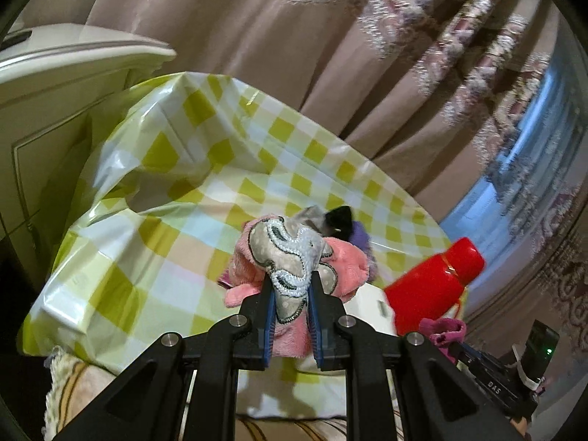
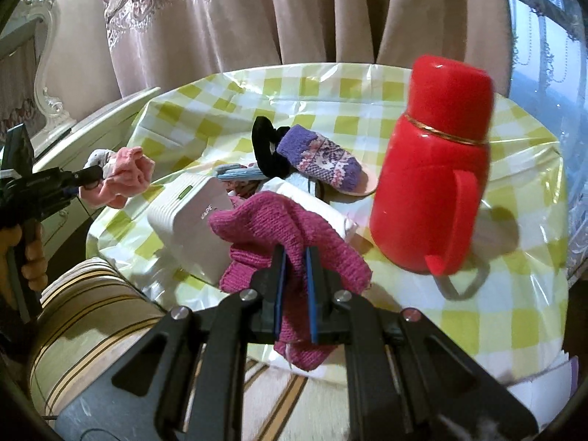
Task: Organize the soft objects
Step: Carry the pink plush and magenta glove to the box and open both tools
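Note:
In the left wrist view, my left gripper (image 1: 290, 279) is shut on a pink fluffy cloth with a grey embroidered patch (image 1: 294, 257), held above the checked table. The right wrist view shows the same gripper (image 2: 96, 178) at the left with the pink cloth (image 2: 126, 180) bunched at its tip. My right gripper (image 2: 296, 253) is shut on a magenta knitted mitten (image 2: 279, 224), lifted over a white box (image 2: 191, 220). On the table behind lie a purple patterned mitten (image 2: 323, 161) and a black hair band (image 2: 266, 150).
A red thermos flask (image 2: 433, 183) with a handle stands at the right on the green-and-white checked tablecloth (image 2: 477, 330). A striped cushion (image 2: 84, 312) lies at the near left edge. A cream cabinet (image 1: 66, 84) stands left of the table, and beige curtains (image 2: 294, 18) hang behind it.

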